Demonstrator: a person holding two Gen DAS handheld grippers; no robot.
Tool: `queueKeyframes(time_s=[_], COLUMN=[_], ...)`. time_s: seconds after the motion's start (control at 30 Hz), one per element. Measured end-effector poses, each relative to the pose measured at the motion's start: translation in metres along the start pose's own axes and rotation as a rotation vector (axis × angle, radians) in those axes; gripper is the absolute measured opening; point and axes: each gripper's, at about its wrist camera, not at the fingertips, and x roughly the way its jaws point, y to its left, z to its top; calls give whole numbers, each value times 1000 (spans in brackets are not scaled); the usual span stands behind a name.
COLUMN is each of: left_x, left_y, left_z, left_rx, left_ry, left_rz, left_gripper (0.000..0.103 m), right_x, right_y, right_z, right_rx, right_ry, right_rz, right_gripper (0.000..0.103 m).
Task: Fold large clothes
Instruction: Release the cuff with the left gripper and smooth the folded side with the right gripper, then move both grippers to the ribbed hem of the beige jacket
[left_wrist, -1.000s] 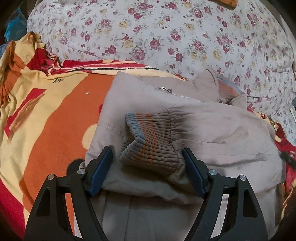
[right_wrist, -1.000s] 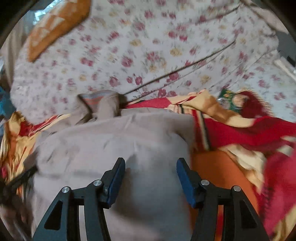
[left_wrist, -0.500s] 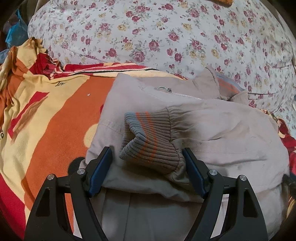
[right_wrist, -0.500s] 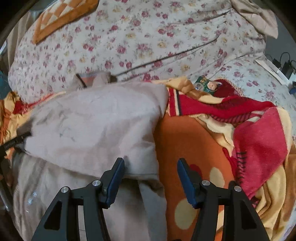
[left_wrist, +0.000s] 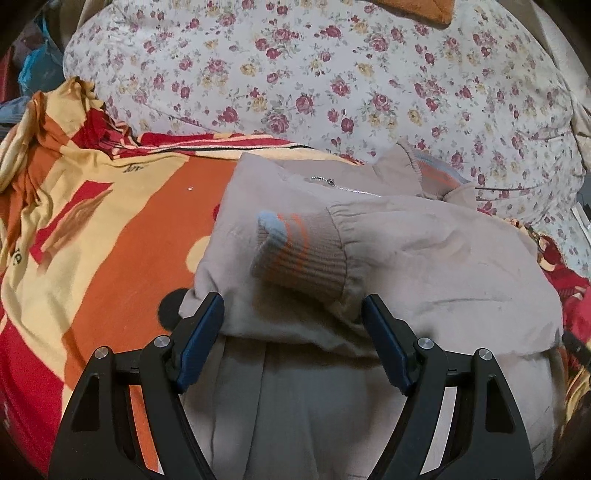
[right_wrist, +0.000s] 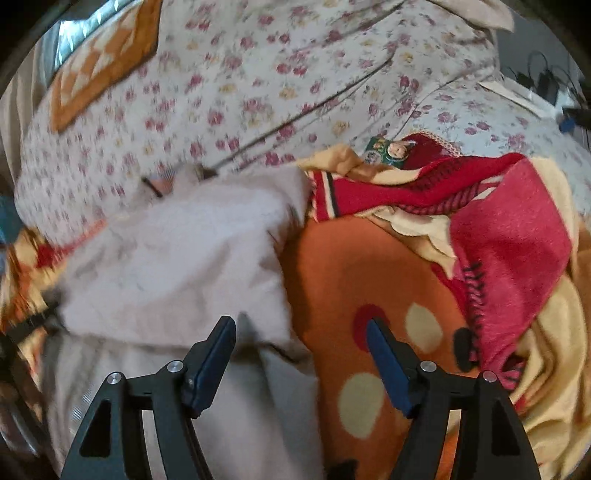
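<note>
Hovering over the jacket (left_wrist: 424, 258), both the left gripper (left_wrist: 293, 325) and right gripper (right_wrist: 301, 345) gape empty; blanket (left_wrist: 92, 229) lettering illegible.

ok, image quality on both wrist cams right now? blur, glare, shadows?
Left wrist view: sharp, with the jacket, its ribbed cuff and zipper crisp; soft shadow under the left gripper; fisheye bends the edges. Right wrist view: motion-smeared over the jacket and floral bedding, though the right gripper itself is sharp; a bright patch sits at the top left. No glare elsewhere.
</note>
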Motion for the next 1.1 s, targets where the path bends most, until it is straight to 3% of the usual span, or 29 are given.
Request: queueKeyframes(time_s=[0.1,0.3,0.57,0.7,0.8,0.93,1.1], left_x=[1,10,9,-3,-16,-39,-59], left_y=[-2,-4,-5,-1,1,11,24], left_z=[-3,-2,-4,-11,-22,-42,-73], left_rx=[11,23,48,27,26,15,20], left_ry=[-3,13,16,29,49,63,86], left_rz=[15,21,25,24,16,-27,-37], left_gripper=[78,78,78,78,78,78,78], right_x=[2,36,36,18,-4,-39,-68], right_y=[6,12,8,5,5,11,2], right_z=[-2,-6,-6,-9,-9,-17,-45], right_rx=[24,-59,-66,-48,-53,-99,-148], right_ry=[-28,44,39,35,54,60,60], right_rz=[37,-61,-89,-90,3,58,39], right_gripper=[81,81,81,81,81,81,81])
